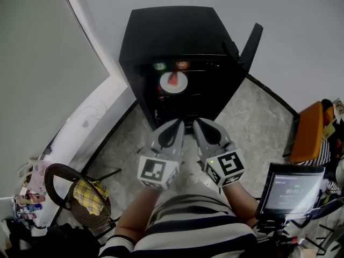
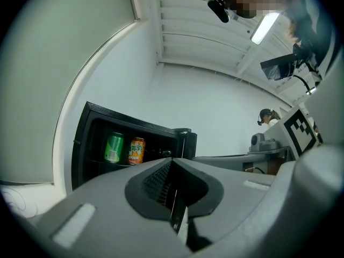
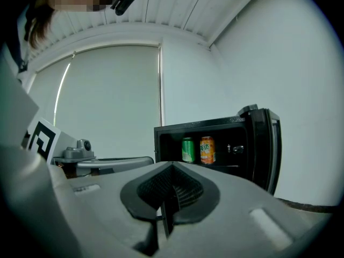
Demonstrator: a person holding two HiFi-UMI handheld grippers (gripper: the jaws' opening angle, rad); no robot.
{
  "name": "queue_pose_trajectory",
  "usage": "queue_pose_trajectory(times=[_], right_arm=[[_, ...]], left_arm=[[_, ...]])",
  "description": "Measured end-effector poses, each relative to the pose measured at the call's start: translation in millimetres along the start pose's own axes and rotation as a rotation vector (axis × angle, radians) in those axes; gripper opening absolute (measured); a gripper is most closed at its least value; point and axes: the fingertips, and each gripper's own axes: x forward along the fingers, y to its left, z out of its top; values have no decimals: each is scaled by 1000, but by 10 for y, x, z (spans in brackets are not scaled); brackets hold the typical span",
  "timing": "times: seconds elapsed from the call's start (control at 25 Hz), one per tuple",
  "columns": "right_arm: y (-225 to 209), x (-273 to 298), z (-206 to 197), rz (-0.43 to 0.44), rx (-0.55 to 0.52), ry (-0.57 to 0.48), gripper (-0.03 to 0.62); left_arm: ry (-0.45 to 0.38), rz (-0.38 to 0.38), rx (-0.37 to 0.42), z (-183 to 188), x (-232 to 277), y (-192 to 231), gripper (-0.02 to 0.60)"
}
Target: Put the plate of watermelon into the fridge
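The black mini fridge [image 1: 177,42] stands open, its door [image 1: 251,42] swung to the right. Inside, a white plate [image 1: 173,82] with a red watermelon slice rests on a shelf. Above it stand a green can [image 1: 159,66] and an orange can [image 1: 182,65]. My left gripper [image 1: 179,124] and right gripper [image 1: 198,124] hang side by side just before the fridge, both shut and holding nothing. The left gripper view shows my left gripper [image 2: 176,208] with the cans [image 2: 113,147] beyond. The right gripper view shows my right gripper [image 3: 165,216] below the fridge [image 3: 172,136].
A round chair with a yellow checked cloth [image 1: 88,195] stands at the lower left. A monitor on a stand [image 1: 293,190] is at the lower right, with an orange seat [image 1: 309,130] behind it. White walls meet behind the fridge.
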Motion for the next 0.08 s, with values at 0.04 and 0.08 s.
queue_pose_trajectory(times=[0.04, 0.08], right_arm=[[-11, -23, -6, -5, 1, 4, -5], [-22, -47, -12, -9, 1, 7, -5]], left_arm=[[13, -1, -5, -11, -4, -21, 2], [25, -2, -10, -23, -8, -42, 2]])
